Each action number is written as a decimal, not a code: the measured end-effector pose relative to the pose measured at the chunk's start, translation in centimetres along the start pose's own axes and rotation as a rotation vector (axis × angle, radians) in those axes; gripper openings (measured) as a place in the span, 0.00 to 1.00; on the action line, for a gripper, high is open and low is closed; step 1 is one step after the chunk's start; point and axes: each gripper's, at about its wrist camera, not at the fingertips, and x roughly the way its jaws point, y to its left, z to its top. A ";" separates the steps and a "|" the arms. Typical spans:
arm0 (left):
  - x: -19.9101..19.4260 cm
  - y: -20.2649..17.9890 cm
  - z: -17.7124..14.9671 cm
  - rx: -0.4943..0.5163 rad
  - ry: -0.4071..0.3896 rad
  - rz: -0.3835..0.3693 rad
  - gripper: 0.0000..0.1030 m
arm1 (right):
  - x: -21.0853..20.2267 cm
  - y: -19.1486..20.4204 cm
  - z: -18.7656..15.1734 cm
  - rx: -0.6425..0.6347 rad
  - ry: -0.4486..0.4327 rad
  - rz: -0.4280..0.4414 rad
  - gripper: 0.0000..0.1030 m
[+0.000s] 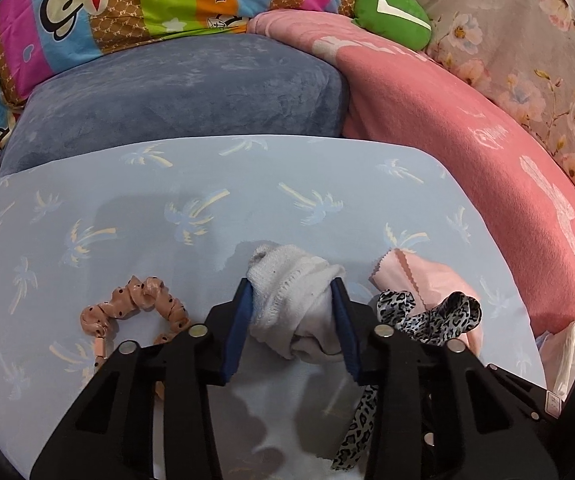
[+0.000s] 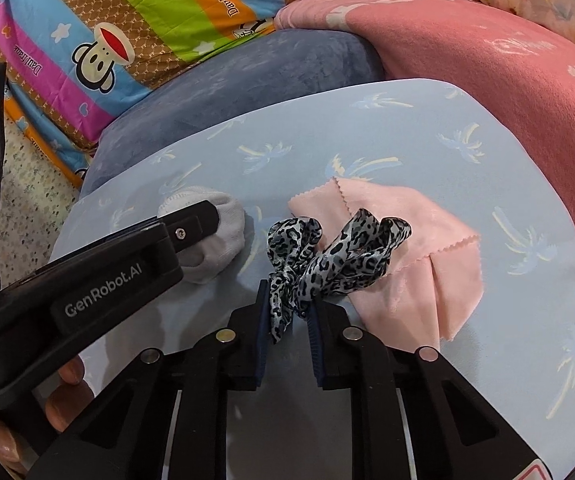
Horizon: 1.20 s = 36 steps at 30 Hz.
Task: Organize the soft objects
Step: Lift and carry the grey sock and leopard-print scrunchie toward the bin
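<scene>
A pale blue palm-print board (image 1: 247, 184) is seen laid over a grey-blue plush cushion (image 1: 191, 88). Beside it, a pink blanket (image 1: 467, 152) is draped; behind, a striped cartoon-monkey quilt (image 1: 135, 4) and a green cushion (image 1: 395, 14) are seen.
</scene>
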 end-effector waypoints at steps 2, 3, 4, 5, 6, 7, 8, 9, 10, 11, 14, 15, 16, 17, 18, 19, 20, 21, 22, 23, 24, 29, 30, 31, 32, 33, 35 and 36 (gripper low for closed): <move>-0.3 -0.2 -0.1 0.000 -0.001 0.005 0.31 | -0.1 -0.1 -0.1 0.004 0.006 0.006 0.14; -0.4 -0.2 -0.2 -0.001 0.000 0.006 0.30 | -0.2 -0.2 -0.1 0.007 0.010 0.009 0.13; -0.5 -0.3 -0.2 -0.003 0.003 0.006 0.30 | -0.3 -0.2 -0.2 0.011 0.015 0.013 0.13; -0.7 -0.4 -0.3 -0.006 0.008 0.005 0.29 | -0.6 -0.3 -0.4 0.015 0.020 0.019 0.13; -0.9 -0.4 -0.5 -0.010 0.010 0.003 0.29 | -0.8 -0.3 -0.6 0.018 0.024 0.024 0.13; -1.2 -0.5 -0.7 -0.014 0.011 0.002 0.29 | -1.2 -0.4 -0.8 0.020 0.025 0.028 0.13; -1.6 -0.6 -0.9 -0.017 0.010 0.002 0.29 | -1.7 -0.5 -1.2 0.023 0.026 0.034 0.13; -2.0 -0.8 -1.2 -0.018 0.007 0.001 0.29 | -2.0 -0.5 -1.5 0.025 0.026 0.038 0.13; -2.4 -1.0 -1.5 -0.018 0.005 0.001 0.29 | -2.5 -0.7 -1.9 0.027 0.027 0.042 0.13; -2.8 -1.2 -1.9 -0.016 0.004 0.001 0.29 | -3.0 -0.8 -2.5 0.029 0.029 0.046 0.13; -3.9 -1.7 -3.2 -0.024 0.004 -0.001 0.29 | -4.2 -1.3 -3.9 0.039 0.038 0.059 0.13; -4.2 -1.8 -3.6 -0.027 0.006 -0.004 0.29 | -4.6 -1.5 -4.4 0.038 0.041 0.062 0.13; -4.5 -1.9 -4.0 -0.030 0.009 -0.005 0.29 | -5.0 -1.6 -4.9 0.036 0.044 0.063 0.13; -4.7 -2.0 -4.5 -0.032 0.014 -0.006 0.29 | -5.6 -1.7 -5.5 0.035 0.049 0.063 0.13; -5.0 -2.1 -5.0 -0.036 0.020 -0.005 0.29 | -6.0 -1.9 -6.1 0.037 0.054 0.065 0.13; -5.3 -2.2 -5.5 -0.039 0.025 -0.008 0.29 | -6.5 -2.1 -6.6 0.040 0.060 0.068 0.13; -5.5 -2.3 -6.1 -0.043 0.032 -0.008 0.29 | -7.0 -2.4 -7.1 0.044 0.065 0.070 0.13; -5.8 -2.4 -6.5 -0.050 0.038 -0.008 0.29 | -7.4 -2.6 -7.7 0.048 0.071 0.069 0.13; -6.1 -2.5 -7.1 -0.054 0.045 -0.012 0.29 | -7.8 -2.7 -8.1 0.049 0.075 0.066 0.13; -6.3 -2.6 -7.4 -0.055 0.049 -0.013 0.29 | -8.3 -2.9 -8.7 0.047 0.076 0.059 0.13; -6.7 -2.8 -7.9 -0.055 0.051 -0.014 0.29 | -8.8 -2.9 -9.3 0.044 0.076 0.054 0.13; -8.7 -3.2 -10.5 -0.048 0.046 -0.028 0.29 | -11.4 -3.4 -12.4 0.041 0.061 0.028 0.13; -9.0 -3.2 -11.0 -0.050 0.049 -0.031 0.29 | -11.8 -3.5 -12.9 0.043 0.058 0.024 0.13; -9.4 -3.1 -11.5 -0.047 0.051 -0.035 0.29 | -12.5 -3.4 -13.6 0.047 0.054 0.018 0.13; -9.7 -3.2 -11.9 -0.044 0.051 -0.038 0.29 | -12.8 -3.4 -14.1 0.047 0.052 0.014 0.13; -10.1 -3.2 -12.4 -0.042 0.049 -0.041 0.29 | -13.2 -3.2 -14.6 0.046 0.051 0.010 0.13; -11.0 -3.3 -13.4 -0.041 0.043 -0.046 0.29 | -14.1 -2.9 -15.8 0.038 0.049 0.002 0.13; -11.3 -3.3 -13.8 -0.040 0.042 -0.047 0.29 | -14.5 -2.8 -16.2 0.035 0.050 -0.001 0.13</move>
